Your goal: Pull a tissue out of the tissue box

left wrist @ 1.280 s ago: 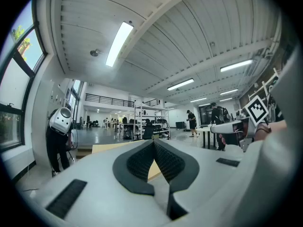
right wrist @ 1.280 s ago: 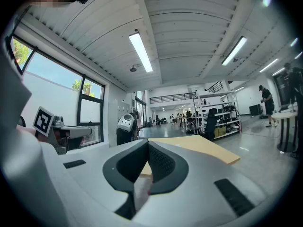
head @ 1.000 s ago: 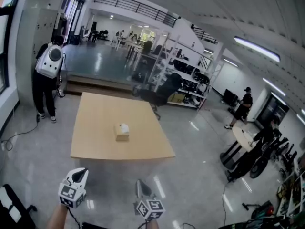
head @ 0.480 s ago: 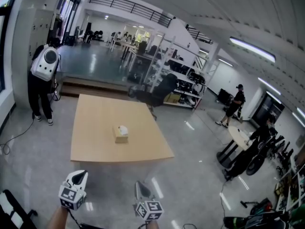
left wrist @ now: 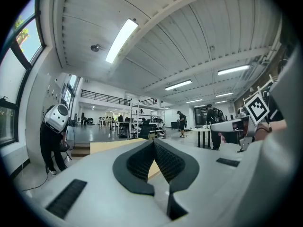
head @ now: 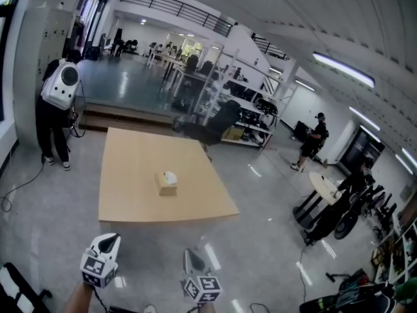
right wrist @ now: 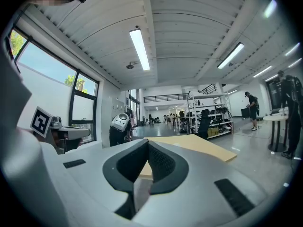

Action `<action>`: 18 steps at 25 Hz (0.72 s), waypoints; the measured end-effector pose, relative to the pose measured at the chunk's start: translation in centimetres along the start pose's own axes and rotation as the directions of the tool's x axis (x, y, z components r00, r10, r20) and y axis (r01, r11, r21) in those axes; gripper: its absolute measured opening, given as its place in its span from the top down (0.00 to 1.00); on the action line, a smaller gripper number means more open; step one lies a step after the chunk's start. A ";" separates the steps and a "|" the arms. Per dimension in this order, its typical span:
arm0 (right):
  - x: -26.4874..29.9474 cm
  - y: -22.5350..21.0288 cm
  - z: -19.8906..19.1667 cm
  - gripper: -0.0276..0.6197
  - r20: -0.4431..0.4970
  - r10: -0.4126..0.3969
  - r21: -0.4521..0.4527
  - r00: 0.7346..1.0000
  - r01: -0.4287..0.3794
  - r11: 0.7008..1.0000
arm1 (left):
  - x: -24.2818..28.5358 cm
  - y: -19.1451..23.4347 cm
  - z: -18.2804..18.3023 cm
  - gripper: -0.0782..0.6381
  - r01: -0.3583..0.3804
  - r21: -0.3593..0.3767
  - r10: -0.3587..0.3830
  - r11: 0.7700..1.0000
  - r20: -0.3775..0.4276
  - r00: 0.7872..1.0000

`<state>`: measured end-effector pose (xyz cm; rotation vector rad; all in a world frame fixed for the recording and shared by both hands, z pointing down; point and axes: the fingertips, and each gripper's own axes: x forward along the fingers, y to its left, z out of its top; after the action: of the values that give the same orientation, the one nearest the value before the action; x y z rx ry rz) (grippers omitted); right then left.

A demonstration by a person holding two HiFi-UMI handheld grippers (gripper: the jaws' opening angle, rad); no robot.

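Where the head view looks steeply down over the grey floor, a person (head: 55,113) with a white backpack (head: 63,83) stands at the far left, well apart from the table. Low in that view the left gripper (head: 111,239) hangs over the floor, short of the table's near edge, touching nothing. The head view shows it too small to read its grip. The left gripper view shows its two dark ribbed pads pressed together at the tips with nothing between them.

The wooden table (head: 137,155) lies ahead of both grippers. The tissue box (head: 168,183) stands near the table's middle, with a white tissue (head: 170,175) rising from its top. Only the head view shows the box plainly. In each gripper view the closed jaws cover the middle of the tabletop, and just a tan strip of it shows round them.

Right of the left gripper, the right gripper (head: 191,253) is held about level with it over the floor, also clear of the table. The right gripper view shows its pads closed on each other, holding nothing. Each gripper view also catches the other gripper's marker cube at its edge.

Further right stand metal shelves (head: 251,109), a second person walking (head: 313,142) and a small round table (head: 326,186).
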<state>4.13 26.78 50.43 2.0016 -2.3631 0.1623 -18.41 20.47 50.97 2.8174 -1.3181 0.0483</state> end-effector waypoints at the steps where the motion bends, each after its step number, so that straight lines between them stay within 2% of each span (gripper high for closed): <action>1: 0.3 -0.2 -0.1 0.94 -0.001 -0.002 0.000 1.000 0.002 1.000 | 0.3 0.2 0.1 0.88 -0.003 -0.001 0.003 1.000 0.003 1.000; 10: 6.0 -2.6 -0.6 0.94 -0.009 0.011 0.003 1.000 -0.011 1.000 | 5.6 3.0 -1.1 0.88 -0.021 -0.025 0.021 0.999 0.000 1.000; 18: 12.8 -5.7 0.3 0.94 -0.013 0.042 0.012 0.999 -0.042 0.999 | 12.2 5.5 0.2 0.88 -0.043 -0.014 0.043 0.999 -0.007 0.999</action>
<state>7.64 13.28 51.66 1.9501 -2.4024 0.1906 -14.80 7.65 51.38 2.7749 -1.3721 0.0494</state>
